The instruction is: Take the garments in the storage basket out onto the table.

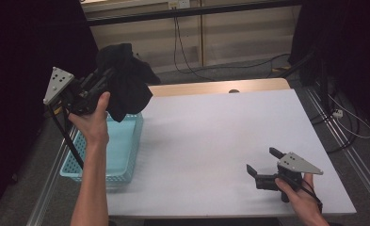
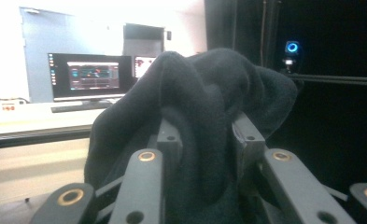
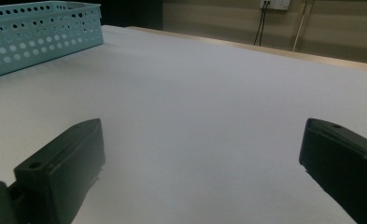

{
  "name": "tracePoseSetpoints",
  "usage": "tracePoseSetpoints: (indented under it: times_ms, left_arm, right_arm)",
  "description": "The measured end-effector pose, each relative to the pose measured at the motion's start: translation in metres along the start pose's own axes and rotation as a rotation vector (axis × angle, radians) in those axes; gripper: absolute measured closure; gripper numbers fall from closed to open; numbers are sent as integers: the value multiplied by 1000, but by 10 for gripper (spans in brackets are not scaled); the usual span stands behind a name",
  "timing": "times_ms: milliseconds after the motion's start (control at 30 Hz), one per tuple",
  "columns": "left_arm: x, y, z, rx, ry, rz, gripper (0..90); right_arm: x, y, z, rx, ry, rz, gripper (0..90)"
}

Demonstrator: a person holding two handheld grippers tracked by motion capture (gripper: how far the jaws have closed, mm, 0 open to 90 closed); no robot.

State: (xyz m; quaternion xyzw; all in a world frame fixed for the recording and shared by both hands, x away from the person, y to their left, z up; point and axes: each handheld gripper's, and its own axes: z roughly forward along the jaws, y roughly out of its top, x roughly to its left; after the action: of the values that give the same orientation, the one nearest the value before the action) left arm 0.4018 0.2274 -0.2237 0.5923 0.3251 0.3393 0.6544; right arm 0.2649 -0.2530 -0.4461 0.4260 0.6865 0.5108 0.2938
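The left hand-held gripper point(image 2: 204, 140) clenches a black cloth point(image 1: 126, 82) above the blue basket point(image 1: 121, 155) at nine o'clock — monitors point(image 2: 90, 74) behind it in its own view — while the right hand-held gripper point(image 1: 263, 164) rests on the worktop point(image 1: 211, 132), jaws spread, at five o'clock.

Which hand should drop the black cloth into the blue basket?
The left. Its gripper is shut on the cloth, held up just above the basket. The right gripper rests open on the table, far from both.

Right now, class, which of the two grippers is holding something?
The left gripper, raised above the blue basket, is shut on a bunched black cloth. The right gripper rests low on the white table, jaws open and empty.
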Motion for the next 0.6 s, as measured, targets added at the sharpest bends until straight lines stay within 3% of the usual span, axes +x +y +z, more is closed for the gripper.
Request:
tracePoseSetpoints:
  times_ms: [200,600]
  left_arm:
    - [-11,-1,12,-4,-36,-28,702]
    - [-34,-3,27,5,-103,-44,702]
  right_arm:
    - [-1,0,-1,-5,-1,-2,0]
    - [0,0,-2,-7,-5,-11,0]
